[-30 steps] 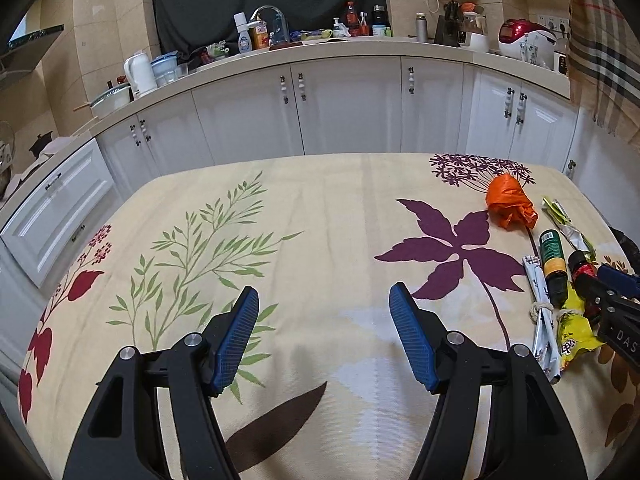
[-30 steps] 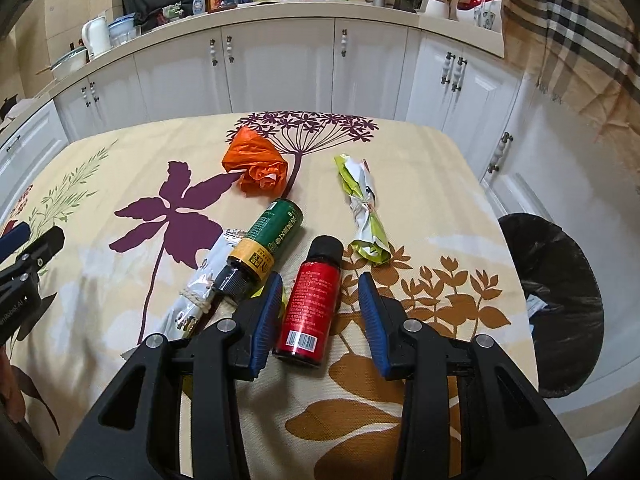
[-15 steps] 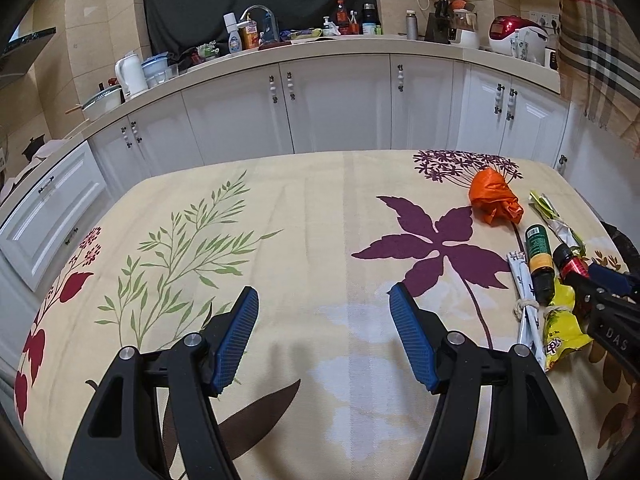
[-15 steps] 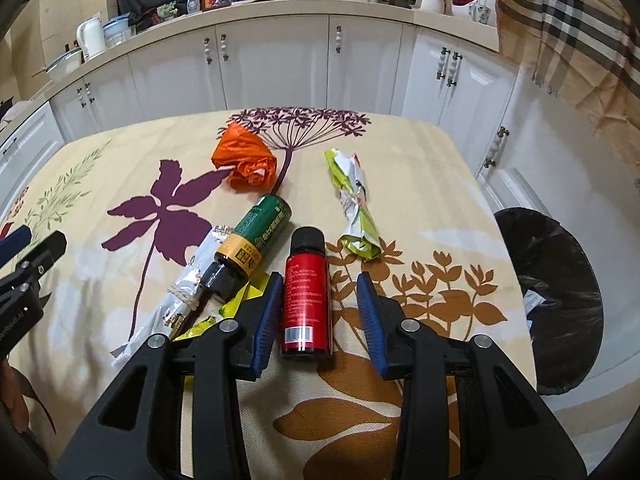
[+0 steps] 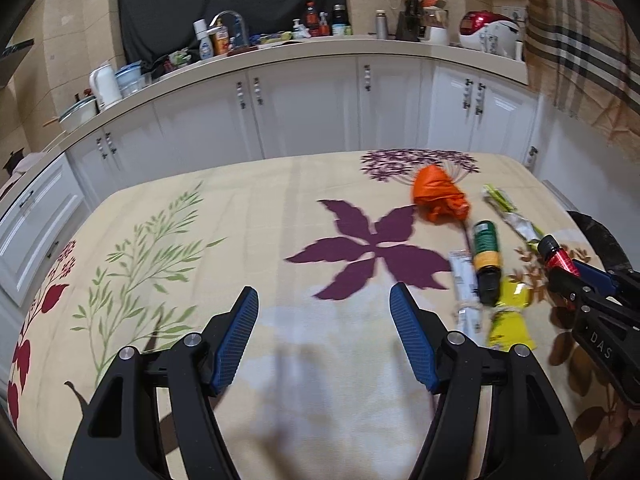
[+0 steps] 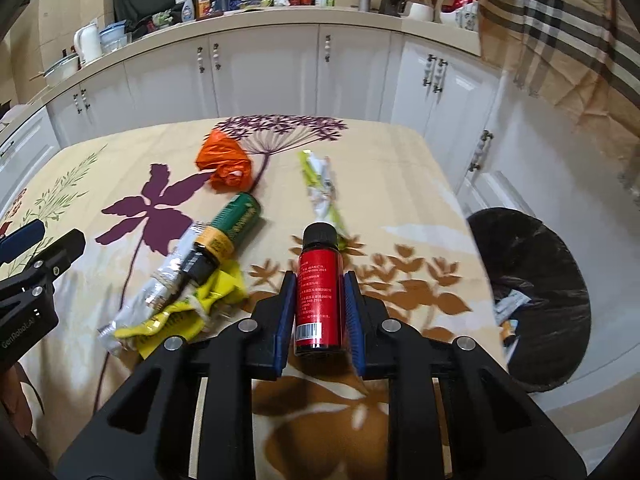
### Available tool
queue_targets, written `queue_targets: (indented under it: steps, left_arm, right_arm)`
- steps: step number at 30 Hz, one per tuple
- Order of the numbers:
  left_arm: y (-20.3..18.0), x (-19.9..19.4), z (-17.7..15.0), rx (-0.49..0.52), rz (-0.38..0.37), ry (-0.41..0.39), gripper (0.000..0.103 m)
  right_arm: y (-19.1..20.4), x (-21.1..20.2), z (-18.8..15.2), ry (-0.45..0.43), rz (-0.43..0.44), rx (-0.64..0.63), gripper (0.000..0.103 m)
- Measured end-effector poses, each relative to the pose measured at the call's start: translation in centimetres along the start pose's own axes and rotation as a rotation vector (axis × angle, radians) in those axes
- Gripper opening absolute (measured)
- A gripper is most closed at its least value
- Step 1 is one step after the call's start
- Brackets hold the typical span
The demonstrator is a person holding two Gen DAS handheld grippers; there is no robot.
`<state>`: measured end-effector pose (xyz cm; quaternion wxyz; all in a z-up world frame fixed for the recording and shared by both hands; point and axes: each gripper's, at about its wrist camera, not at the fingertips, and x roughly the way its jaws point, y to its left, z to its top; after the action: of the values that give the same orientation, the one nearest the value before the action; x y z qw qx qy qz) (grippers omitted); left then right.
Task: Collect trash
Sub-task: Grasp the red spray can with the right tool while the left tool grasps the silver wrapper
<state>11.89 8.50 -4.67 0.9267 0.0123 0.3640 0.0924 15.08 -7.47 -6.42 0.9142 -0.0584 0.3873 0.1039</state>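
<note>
A small red bottle (image 6: 319, 292) with a black cap lies lengthwise between the blue pads of my right gripper (image 6: 319, 280), which is shut on it over the flowered tablecloth. The left wrist view shows the same red bottle (image 5: 558, 258) in that right gripper (image 5: 580, 276) at the far right. My left gripper (image 5: 323, 290) hangs open over bare cloth with nothing between its fingers. Loose trash lies left of the red bottle: a green bottle (image 6: 234, 220), a silver wrapper (image 6: 168, 276), a yellow wrapper (image 6: 188, 312), an orange bag (image 6: 226, 164) and a green-white wrapper (image 6: 320, 184).
A bin lined with a black bag (image 6: 532, 280) stands on the floor off the table's right edge. White kitchen cabinets (image 5: 304, 112) with a cluttered counter run behind the table. A plaid cloth (image 6: 560, 40) hangs at the upper right.
The right jaws have closed onto the red bottle, which now lies straight between the pads. The left gripper has drifted right towards the trash, still open.
</note>
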Motion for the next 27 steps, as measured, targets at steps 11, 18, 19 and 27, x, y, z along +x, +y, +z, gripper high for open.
queue_targets:
  steps: [11, 18, 19, 27]
  left_arm:
    - [-4.2, 1.4, 0.0, 0.064, -0.071, 0.047, 0.066]
    - [-5.2, 2.3, -0.5, 0.082, -0.138, 0.097, 0.066]
    - [-5.4, 2.3, -0.6, 0.089, -0.141, 0.100, 0.065]
    - [-6.0, 2.2, -0.9, 0.116, -0.169, 0.111, 0.045]
  right_arm:
    - [-3.5, -1.3, -1.0, -0.028, -0.012, 0.058, 0.023]
    - [-4.8, -1.6, -1.2, -0.041, 0.003, 0.087, 0.023]
    - [-4.8, -1.7, -1.2, -0.042, 0.004, 0.089, 0.023]
    - [-5.1, -1.7, -1.3, -0.047, 0.010, 0.096, 0.023]
